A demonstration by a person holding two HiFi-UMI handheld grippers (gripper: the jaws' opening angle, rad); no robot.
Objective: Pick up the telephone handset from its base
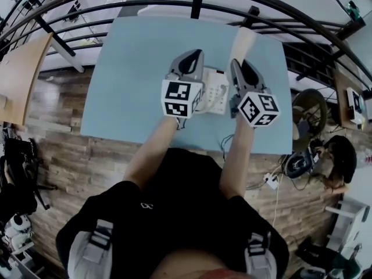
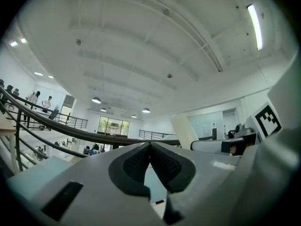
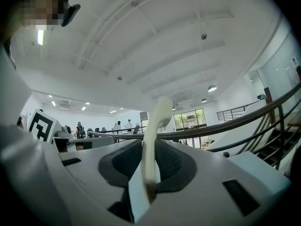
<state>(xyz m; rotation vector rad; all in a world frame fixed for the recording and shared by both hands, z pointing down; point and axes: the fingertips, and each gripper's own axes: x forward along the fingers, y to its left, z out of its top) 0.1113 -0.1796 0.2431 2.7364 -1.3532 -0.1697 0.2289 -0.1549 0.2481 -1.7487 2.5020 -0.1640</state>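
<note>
The cream telephone handset is lifted off its base and stands nearly upright in my right gripper, which is shut on it. In the right gripper view the handset runs up between the dark pads of the right gripper. The white telephone base lies on the light blue table, partly hidden under both grippers. My left gripper hovers over the base's left side; in its own view the left gripper is shut with nothing in it. The handset shows to its right.
A dark curved railing runs behind the table. The wooden floor surrounds it, with a power strip and cables at the right and a wooden board at the left. The person's legs fill the lower middle.
</note>
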